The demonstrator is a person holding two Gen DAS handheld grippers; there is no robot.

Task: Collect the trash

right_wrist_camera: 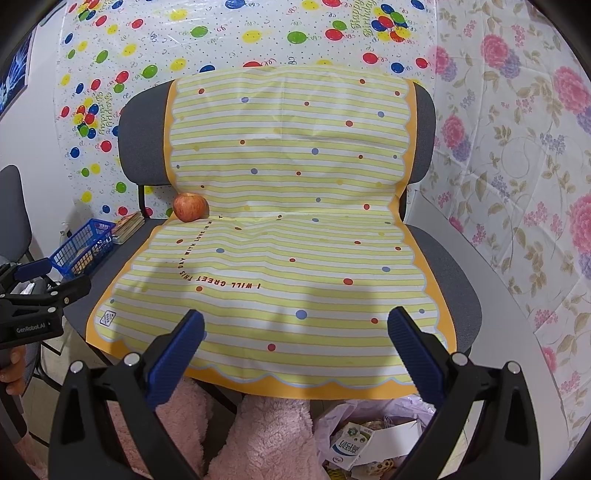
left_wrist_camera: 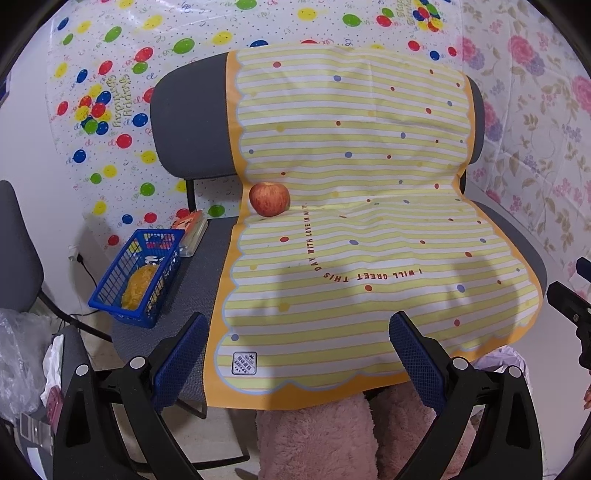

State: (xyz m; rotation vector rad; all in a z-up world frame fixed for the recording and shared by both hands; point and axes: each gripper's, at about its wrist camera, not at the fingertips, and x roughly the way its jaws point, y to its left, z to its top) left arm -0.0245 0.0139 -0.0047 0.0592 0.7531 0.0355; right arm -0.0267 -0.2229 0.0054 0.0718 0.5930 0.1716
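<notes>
Far left of the striped mat [left_wrist_camera: 351, 221], beyond the chair seat's edge, lay crumpled clear plastic [left_wrist_camera: 18, 350] with bits of white paper. Nearer the mat, on the bare grey strip of the chair [left_wrist_camera: 184, 122], stood a blue basket [left_wrist_camera: 136, 277] holding an orange lump and some small packets, its rear corner touching a flat box [left_wrist_camera: 194, 229] just behind. At the mat's left edge, right where seat met backrest, sat a red apple [left_wrist_camera: 269, 198], upright and touching nothing but the mat. Over the mat's front hem hovered the left gripper [left_wrist_camera: 295, 354], its blue-padded fingers [left_wrist_camera: 177, 362] spread wide, holding nothing. Over the same hem, further right, hovered the right gripper [right_wrist_camera: 295, 354], fingers [right_wrist_camera: 413, 354] likewise spread wide and empty. Below the mat's front hem showed pink fluffy fabric [right_wrist_camera: 269, 435]. Under the mat's right front corner, on the floor, sat a pale bag [right_wrist_camera: 369, 435] with cartons and wrappers inside. Behind and to the right of the mat hung balloon-print [right_wrist_camera: 221, 33] and flower-print sheets [right_wrist_camera: 517, 166].
</notes>
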